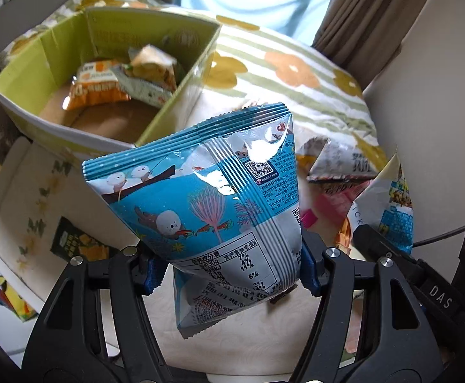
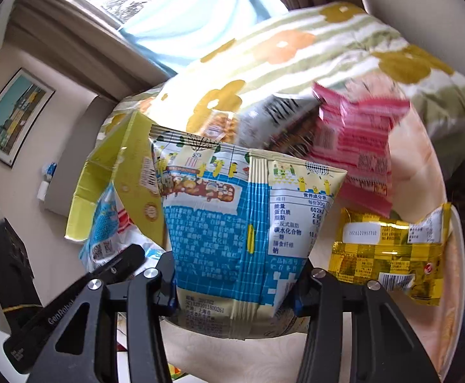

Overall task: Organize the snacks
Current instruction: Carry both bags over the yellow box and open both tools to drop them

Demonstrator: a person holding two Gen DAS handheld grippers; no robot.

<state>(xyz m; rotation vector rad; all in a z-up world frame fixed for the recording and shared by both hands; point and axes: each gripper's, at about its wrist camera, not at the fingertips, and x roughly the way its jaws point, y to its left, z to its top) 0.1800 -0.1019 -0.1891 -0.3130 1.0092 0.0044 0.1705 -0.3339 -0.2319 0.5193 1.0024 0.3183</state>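
Observation:
My left gripper [image 1: 232,271] is shut on a teal snack bag with seal drawings [image 1: 206,198] and holds it up, to the right of and nearer than a green cardboard box [image 1: 56,48]. The box holds an orange packet [image 1: 98,86] and a pale packet [image 1: 149,70]. My right gripper [image 2: 235,287] is shut on a blue and cream snack bag [image 2: 245,223], held above the table. That bag also shows at the right edge of the left wrist view [image 1: 388,204]. The green box [image 2: 117,172] lies to the left behind it.
A pink packet [image 2: 356,146], a grey-white packet [image 2: 280,118] and a yellow packet [image 2: 388,249] lie on the table. A floral blanket [image 1: 296,70] lies behind. A dark packet [image 1: 79,242] lies in a white tray [image 1: 15,185] at left.

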